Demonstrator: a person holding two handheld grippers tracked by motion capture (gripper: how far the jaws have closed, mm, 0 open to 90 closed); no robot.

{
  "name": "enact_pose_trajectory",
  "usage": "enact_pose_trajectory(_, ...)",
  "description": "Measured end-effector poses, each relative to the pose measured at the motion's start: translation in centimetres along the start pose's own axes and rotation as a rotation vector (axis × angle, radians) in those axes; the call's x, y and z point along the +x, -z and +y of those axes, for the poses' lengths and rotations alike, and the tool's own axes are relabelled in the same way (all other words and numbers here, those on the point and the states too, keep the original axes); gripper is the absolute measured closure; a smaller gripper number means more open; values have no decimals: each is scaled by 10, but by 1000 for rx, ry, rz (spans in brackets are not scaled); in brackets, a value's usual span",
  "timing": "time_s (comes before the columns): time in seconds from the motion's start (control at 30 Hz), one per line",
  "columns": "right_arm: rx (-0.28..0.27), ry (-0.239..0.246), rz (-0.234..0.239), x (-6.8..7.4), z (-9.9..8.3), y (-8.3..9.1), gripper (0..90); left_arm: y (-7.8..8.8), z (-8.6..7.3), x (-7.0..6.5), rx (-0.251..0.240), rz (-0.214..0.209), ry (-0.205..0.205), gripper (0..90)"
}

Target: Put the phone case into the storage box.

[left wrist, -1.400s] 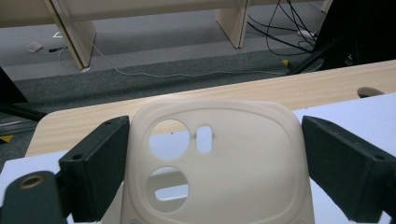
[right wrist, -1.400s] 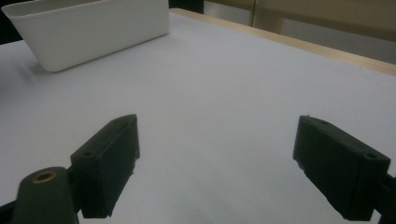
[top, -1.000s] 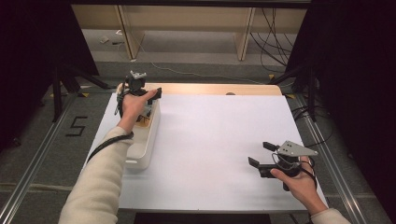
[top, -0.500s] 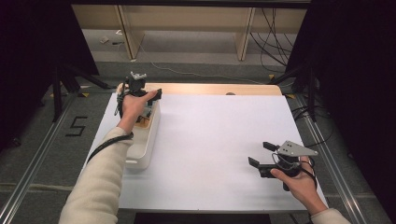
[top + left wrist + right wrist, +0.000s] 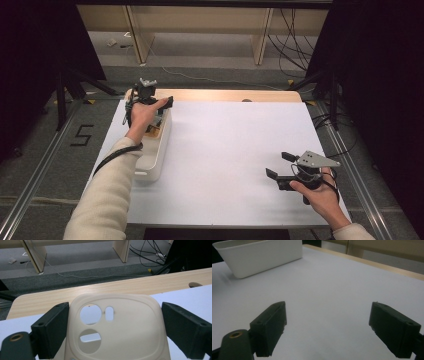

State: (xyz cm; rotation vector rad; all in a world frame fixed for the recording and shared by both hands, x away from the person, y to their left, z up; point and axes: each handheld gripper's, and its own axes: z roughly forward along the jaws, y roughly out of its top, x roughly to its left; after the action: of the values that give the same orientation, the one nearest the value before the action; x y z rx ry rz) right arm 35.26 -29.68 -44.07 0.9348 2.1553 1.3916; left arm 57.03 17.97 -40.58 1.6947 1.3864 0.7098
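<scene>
A beige silicone phone case [image 5: 130,325] with camera cut-outs sits between the jaws of my left gripper [image 5: 115,322], and both jaws touch its sides. In the high view, the left gripper [image 5: 159,103] is held above the far end of a white bin [image 5: 155,160] at the table's left. My right gripper [image 5: 278,165] rests low over the white table sheet [image 5: 225,145] near the front right. Its jaws stand wide apart in the right gripper view [image 5: 327,327], with nothing between them.
The white bin [image 5: 262,255] holds something tan inside, which I cannot make out. A wooden table edge [image 5: 225,95] runs along the far side, with a small notch near its right. Metal rails flank the table; cables lie on the floor beyond.
</scene>
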Motion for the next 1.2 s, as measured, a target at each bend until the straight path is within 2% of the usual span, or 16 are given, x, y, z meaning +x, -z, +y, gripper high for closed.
enact_pose_trajectory(0.37, 4, -2, 0, 1, 0, 0, 155, 0, -2, 3, 3, -9, 29, 102)
enact_pose_trajectory(1.1, 0, -3, 3, 1, 0, -1, 155, -1, -3, 6, 6, -24, 32, 101)
enact_pose_trajectory(1.2, 2, -2, 2, 0, 0, -1, 155, 0, -2, 5, 12, -27, 20, 101)
